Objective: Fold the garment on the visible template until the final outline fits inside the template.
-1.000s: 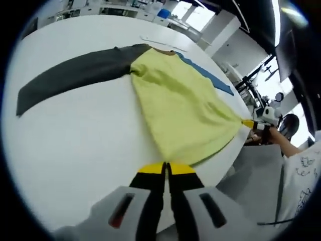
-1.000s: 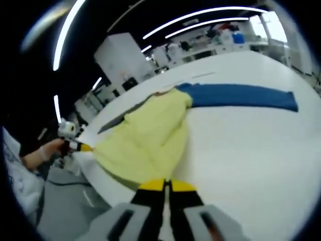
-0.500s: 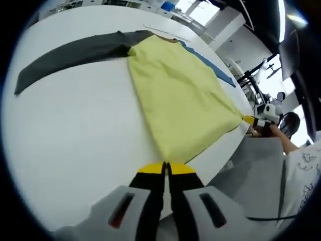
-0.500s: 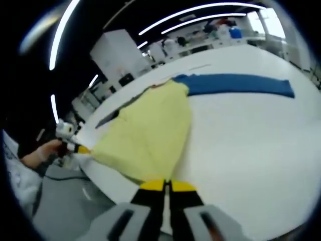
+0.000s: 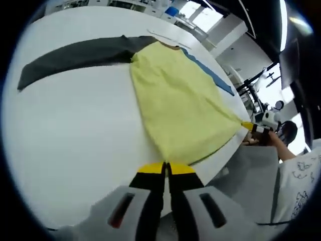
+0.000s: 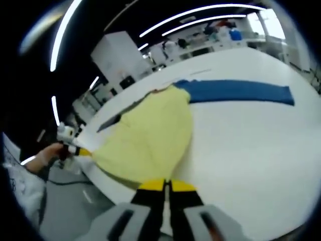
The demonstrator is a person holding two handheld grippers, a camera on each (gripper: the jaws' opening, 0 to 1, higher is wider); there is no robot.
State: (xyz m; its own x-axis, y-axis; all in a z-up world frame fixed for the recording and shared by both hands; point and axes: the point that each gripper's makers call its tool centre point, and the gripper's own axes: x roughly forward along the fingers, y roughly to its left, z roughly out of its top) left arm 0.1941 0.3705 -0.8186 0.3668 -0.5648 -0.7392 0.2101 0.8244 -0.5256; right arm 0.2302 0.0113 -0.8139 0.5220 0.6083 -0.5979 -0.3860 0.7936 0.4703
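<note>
White table (image 5: 75, 130), garment (image 5: 180, 108) in both hand-held grippers

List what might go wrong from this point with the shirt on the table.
1. Each claw, left and right, pinches a hem corner of the shirt at the table edge; pulling further could drag the hem over it.
2. Gray sleeve and blue sleeve lie spread wide, so they may trail or bunch.
</note>
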